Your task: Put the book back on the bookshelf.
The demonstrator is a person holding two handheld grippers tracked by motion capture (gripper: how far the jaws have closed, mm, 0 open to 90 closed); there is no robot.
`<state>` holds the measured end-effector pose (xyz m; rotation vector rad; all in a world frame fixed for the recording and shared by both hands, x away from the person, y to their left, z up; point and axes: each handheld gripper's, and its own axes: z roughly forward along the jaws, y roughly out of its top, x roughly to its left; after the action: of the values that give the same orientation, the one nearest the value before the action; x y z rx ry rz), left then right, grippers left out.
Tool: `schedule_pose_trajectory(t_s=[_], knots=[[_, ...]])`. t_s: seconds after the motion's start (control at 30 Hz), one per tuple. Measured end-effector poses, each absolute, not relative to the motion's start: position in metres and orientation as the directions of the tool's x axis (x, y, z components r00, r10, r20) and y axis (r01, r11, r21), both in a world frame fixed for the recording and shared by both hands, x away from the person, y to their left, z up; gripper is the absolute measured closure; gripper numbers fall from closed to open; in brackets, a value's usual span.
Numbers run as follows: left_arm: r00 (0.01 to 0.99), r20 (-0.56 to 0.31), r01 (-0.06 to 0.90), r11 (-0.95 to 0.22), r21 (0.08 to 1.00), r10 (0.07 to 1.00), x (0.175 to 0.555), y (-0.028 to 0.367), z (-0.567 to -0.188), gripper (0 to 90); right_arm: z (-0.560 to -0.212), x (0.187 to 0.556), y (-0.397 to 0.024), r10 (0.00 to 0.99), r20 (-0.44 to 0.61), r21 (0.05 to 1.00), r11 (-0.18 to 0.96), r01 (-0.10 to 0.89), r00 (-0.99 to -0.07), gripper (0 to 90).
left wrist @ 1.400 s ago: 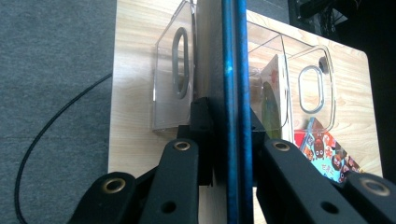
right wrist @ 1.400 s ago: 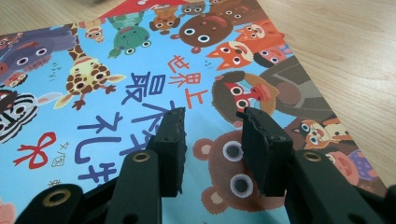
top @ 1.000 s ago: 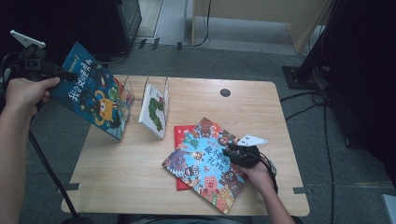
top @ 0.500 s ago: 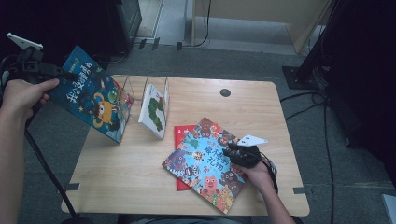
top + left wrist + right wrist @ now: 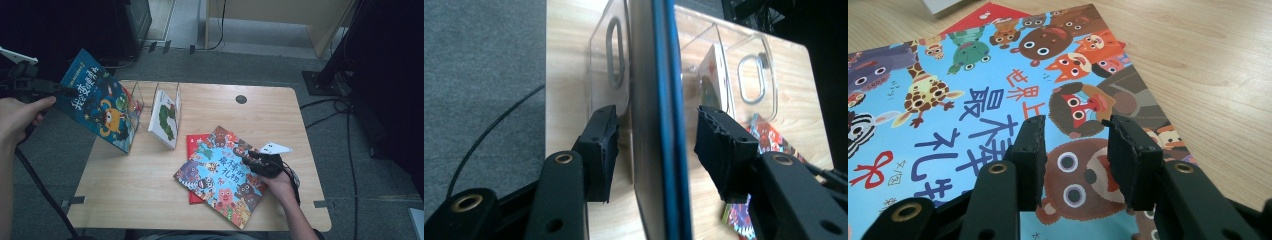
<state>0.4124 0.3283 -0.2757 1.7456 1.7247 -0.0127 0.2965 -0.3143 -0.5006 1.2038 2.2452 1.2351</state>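
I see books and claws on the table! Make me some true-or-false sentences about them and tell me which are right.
1. The dark blue picture book stands on edge in the clear plastic rack. True.
2. The left claw squeezes that book tight. False: its jaws have just been opening and stand apart from it.
3. The light blue animal picture book lies flat on the wooden table. True.
4. The right claw holds a cup. False: it is open above the animal book.

Left hand-held gripper (image 5: 656, 145): jaws have just been opening, pads now clear on both sides of the blue illustrated picture book's (image 5: 100, 107) edge; hand drawn slightly away toward the picture's left.
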Motion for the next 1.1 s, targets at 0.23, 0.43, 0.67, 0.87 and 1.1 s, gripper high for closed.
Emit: schedule_pose_trajectory(t_s=[0.23,0.43,0.67,0.87,1.1], knots=[[0.122,-0.456,0.888,0.108,0.447,0.881,0.385,0.325,-0.289,52.0,-0.497,0.300,-0.317,0.795,0.122,0.807,0.269,0.525,-0.595,58.5],[0.129,-0.434,0.887,0.092,0.452,0.892,0.364,0.317,-0.302,51.4,-0.496,0.306,-0.321,0.798,0.135,0.812,0.251,0.528,-0.587,58.5],[0.151,-0.442,0.883,0.080,0.462,0.884,0.342,0.307,-0.314,50.7,-0.495,0.309,-0.323,0.800,0.139,0.822,0.235,0.519,-0.583,58.7],[0.179,-0.414,0.880,0.043,0.473,0.893,0.329,0.293,-0.323,50.2,-0.495,0.311,-0.324,0.802,0.142,0.826,0.226,0.516,-0.580,58.8],[0.230,-0.431,0.881,0.002,0.474,0.873,0.322,0.268,-0.340,50.1,-0.495,0.313,-0.323,0.802,0.146,0.812,0.238,0.533,-0.579,58.7]])
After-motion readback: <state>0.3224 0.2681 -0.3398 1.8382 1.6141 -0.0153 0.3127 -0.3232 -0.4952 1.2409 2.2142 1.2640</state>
